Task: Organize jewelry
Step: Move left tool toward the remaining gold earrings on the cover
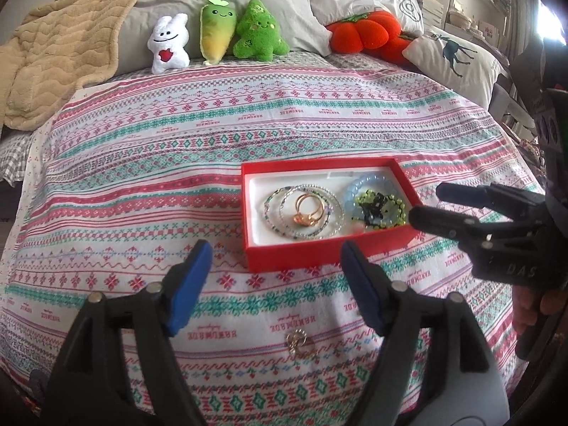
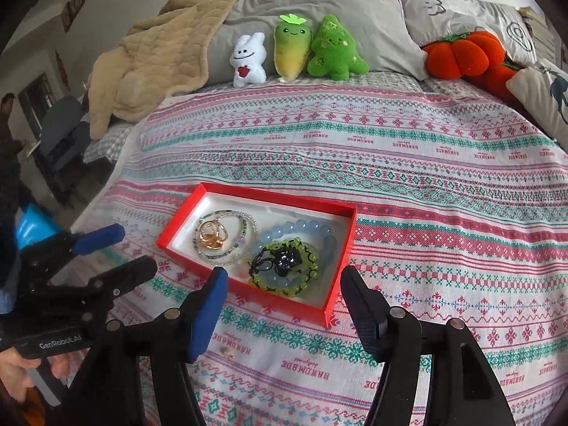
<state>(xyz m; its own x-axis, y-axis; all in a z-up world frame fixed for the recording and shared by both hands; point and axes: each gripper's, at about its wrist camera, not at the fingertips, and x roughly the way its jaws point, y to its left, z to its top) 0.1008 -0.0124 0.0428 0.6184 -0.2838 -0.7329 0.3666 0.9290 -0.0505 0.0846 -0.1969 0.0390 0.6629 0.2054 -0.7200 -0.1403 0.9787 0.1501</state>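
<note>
A red box point(image 1: 284, 261) with a white lining sits on the patterned bedspread; it also shows in the right wrist view point(image 2: 340, 277). Inside lie thin beaded bracelets point(image 1: 321, 191), gold rings point(image 1: 309, 209), a pale blue bead bracelet point(image 1: 369, 181) and a green bead bracelet with a black charm point(image 1: 380, 209). A small silver ring piece point(image 1: 300, 344) lies loose on the spread in front of the box, below my open, empty left gripper point(image 1: 275, 269). My right gripper point(image 2: 284, 284) is open and empty at the box's near right end; in the left wrist view it point(image 1: 424, 203) hovers at the box's right corner.
Three plush toys point(image 1: 213, 39) and a red pumpkin cushion point(image 1: 365, 32) line the grey pillows at the back. A beige blanket point(image 1: 56, 60) is heaped at the back left. A deer-print pillow point(image 1: 458, 56) lies at the right. A person stands far left in the right wrist view point(image 2: 9, 120).
</note>
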